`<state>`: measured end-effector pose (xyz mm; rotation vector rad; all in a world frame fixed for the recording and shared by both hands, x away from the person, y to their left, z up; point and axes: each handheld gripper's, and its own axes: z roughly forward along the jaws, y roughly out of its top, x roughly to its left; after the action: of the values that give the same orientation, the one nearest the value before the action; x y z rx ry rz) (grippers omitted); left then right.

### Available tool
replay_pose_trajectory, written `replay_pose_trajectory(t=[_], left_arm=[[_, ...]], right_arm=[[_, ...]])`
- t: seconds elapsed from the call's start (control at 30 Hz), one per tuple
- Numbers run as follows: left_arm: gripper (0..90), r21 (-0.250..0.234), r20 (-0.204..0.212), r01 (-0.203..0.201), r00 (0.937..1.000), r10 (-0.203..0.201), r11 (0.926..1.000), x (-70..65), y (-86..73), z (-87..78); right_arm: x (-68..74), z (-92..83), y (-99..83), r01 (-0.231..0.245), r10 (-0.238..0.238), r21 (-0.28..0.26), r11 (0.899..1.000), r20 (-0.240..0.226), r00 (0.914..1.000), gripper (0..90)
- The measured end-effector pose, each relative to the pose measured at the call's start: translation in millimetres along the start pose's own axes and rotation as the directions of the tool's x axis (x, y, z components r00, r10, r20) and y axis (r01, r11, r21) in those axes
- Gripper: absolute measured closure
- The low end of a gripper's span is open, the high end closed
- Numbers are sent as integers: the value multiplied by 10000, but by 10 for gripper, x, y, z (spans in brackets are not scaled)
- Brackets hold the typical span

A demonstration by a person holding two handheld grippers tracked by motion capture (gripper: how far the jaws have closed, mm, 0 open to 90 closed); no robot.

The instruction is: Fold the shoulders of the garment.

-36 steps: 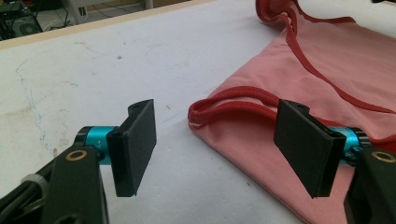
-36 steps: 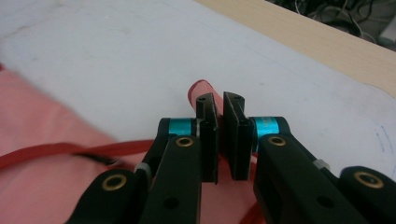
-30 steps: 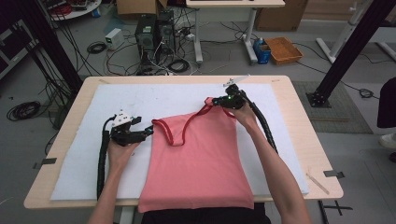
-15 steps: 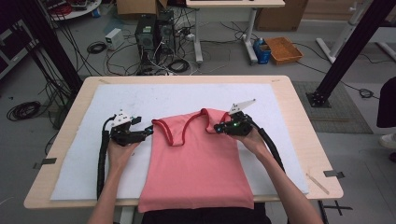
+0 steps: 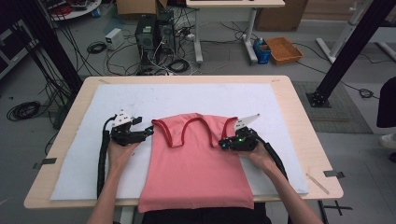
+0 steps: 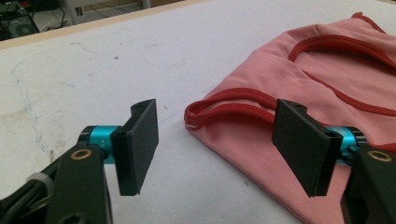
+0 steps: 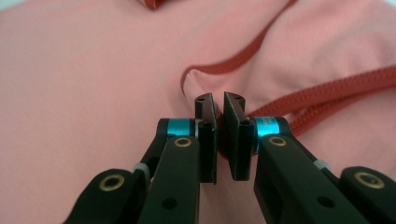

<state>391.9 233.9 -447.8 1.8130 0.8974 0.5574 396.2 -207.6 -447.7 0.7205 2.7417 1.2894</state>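
The right hand-held gripper (image 7: 219,105) has its jaws pressed nearly together on a fold of the pink tank top (image 5: 196,163) at its red-trimmed strap (image 7: 327,95); a thin slit still shows between the pads. The left hand-held gripper (image 6: 224,140) stands spread; its jaws have just been closing a little, with the looped left strap (image 6: 224,100) lying just ahead of them and nothing yet between the pads.

Risks, as I judge them: the right pinch looks shallow (mostly trim and one thin layer), so a pull could slip it free or drag the garment askew. The left jaws could close on bare mat if not advanced onto the strap.

The garment lies flat between both grippers on a white mat (image 5: 187,98) over the wooden counter (image 5: 299,116). Beyond them, cables and computer towers (image 5: 154,32) crowd the floor.
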Motion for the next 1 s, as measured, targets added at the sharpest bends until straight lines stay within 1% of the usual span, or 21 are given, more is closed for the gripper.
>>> replay_pose_trajectory(t=[0.03, 0.1, 0.17, 0.23, 0.27, 0.33, 0.37, 0.43, 0.47, 0.5, 0.57, 0.6, 0.67, 0.73, 0.77, 0.8, 0.87, 0.9, 0.93, 0.97, 1.0], left_arm=[[364, 58, 43, -35, 10000, 35, 10000, -11, 4, -1], [369, 54, 212, -170, 9996, 169, 9998, -55, 30, -8], [380, -29, 452, -407, 9981, 408, 9992, -127, 78, -29], [401, -108, 988, -535, 9936, 543, 9985, -204, 121, -36], [414, -62, 1282, -627, 9897, 630, 9980, -250, 138, -33], [435, 141, 1898, -1002, 9772, 957, 9949, -353, 170, -16], [437, 230, 2249, -1196, 9680, 1115, 9925, -405, 189, -6], [457, 365, 2890, -1447, 9487, 1282, 9888, -499, 226, 18], [460, 420, 3283, -1469, 9362, 1253, 9883, -539, 239, 39], [469, 386, 3513, -1583, 9265, 1349, 9866, -583, 245, 59], [504, 474, 3833, -1892, 9102, 1571, 9808, -661, 242, 106], [519, 602, 3947, -2056, 9037, 1659, 9768, -693, 236, 134], [543, 892, 4051, -2351, 8963, 1803, 9679, -748, 219, 189], [580, 1239, 4132, -2380, 8950, 1680, 9633, -772, 199, 238], [604, 1379, 4207, -2413, 8923, 1638, 9606, -773, 189, 260], [620, 1536, 4173, -2456, 8941, 1625, 9571, -778, 178, 279], [661, 1827, 4051, -2604, 8986, 1687, 9481, -787, 154, 315], [669, 2002, 4025, -2624, 9004, 1650, 9440, -791, 143, 330], [689, 2101, 3972, -2697, 9019, 1700, 9398, -797, 133, 345], [726, 2205, 3889, -2785, 9040, 1775, 9348, -804, 127, 355], [751, 2203, 3838, -2809, 9054, 1817, 9341, -810, 126, 359]], right_arm=[[3, -4, 2, -15, 15, 18, 10000, 7, 10000, 804], [16, -30, 10, -27, 27, -5, 10000, 130, 9999, 676], [18, -67, 13, -86, 88, -216, 9997, 82, 9999, 604], [48, -118, 29, -70, 82, -503, 9987, 244, 9997, 512], [63, -131, 41, -3, 18, -557, 9984, 273, 9996, 505], [102, -141, 67, 267, -241, -555, 9981, 478, 9986, 456], [121, -142, 77, 353, -321, -552, 9979, 585, 9978, 453], [143, -135, 84, 481, -455, -516, 9975, 505, 9977, 453], [153, -125, 83, 472, -449, -496, 9977, 450, 9980, 453], [165, -112, 80, 457, -441, -426, 9980, 380, 9983, 457], [183, -77, 74, 519, -507, -312, 9982, 397, 9979, 477], [191, -57, 71, 548, -539, -250, 9982, 343, 9980, 493], [210, -25, 67, 670, -664, -144, 9976, 401, 9970, 532], [216, 8, 63, 729, -726, -69, 9973, 412, 9965, 556], [215, 23, 60, 719, -719, 23, 9974, 400, 9966, 577], [210, 36, 55, 718, -723, 133, 9973, 476, 9962, 586], [196, 54, 41, 646, -659, 287, 9975, 472, 9967, 647], [194, 61, 37, 662, -677, 302, 9973, 506, 9964, 659], [191, 62, 39, 654, -668, 286, 9974, 517, 9964, 676], [193, 62, 40, 680, -696, 286, 9973, 600, 9958, 708], [195, 61, 41, 738, -760, 334, 9967, 682, 9948, 740]])
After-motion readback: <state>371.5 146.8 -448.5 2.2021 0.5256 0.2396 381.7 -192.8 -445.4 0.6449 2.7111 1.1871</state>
